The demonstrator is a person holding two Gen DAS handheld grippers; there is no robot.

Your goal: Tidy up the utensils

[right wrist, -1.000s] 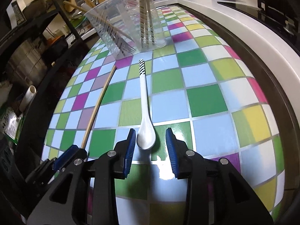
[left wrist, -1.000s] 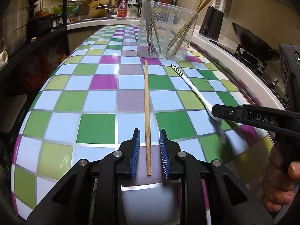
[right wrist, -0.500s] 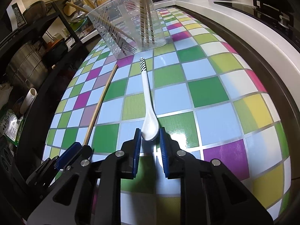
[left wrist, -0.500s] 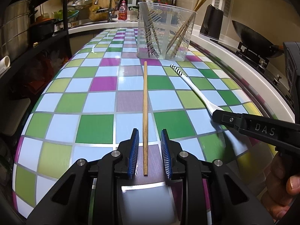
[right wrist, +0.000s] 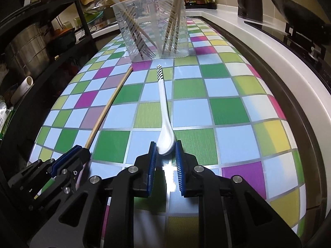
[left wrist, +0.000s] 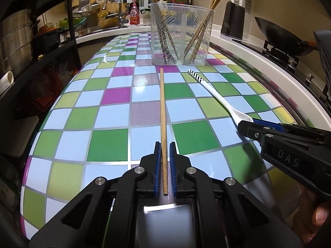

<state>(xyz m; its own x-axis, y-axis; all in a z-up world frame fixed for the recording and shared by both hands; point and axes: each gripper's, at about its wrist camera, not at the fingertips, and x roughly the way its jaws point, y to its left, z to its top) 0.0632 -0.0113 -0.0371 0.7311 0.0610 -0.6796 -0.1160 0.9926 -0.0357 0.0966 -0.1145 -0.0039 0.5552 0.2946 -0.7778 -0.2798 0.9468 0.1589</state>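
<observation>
A: Chopstick (left wrist: 162, 111) status? It lies on the checked counter (left wrist: 62, 128), running lengthwise from the near edge toward the clear holder (left wrist: 182, 35) at the far end.

B: Left gripper (left wrist: 164, 155) has just been closing, and the stick now sits between its blue pads (left wrist: 157, 165) at the near end. A second ago the pads stood clearly wider apart on either side of it. Reads as clenched on the stick.

A: Spoon (right wrist: 164, 111)?

B: White, striped handle pointing at the holder, bowl toward the near edge. Right gripper (right wrist: 164, 150) has closed in from a wider gap a second ago, with no change in the last half second. Bowl is between the pads; probably gripped, though contact on the right pad is hard to confirm from this angle.

A: Both lifted?

B: No, both look flat on the counter. Holder already has chopsticks and forks.

A: So?

B: Grasp step looks done on both sides; my guess is lift and drop into the holder comes next. Spoon bowl is slick and rounded, so it could slip.
</observation>
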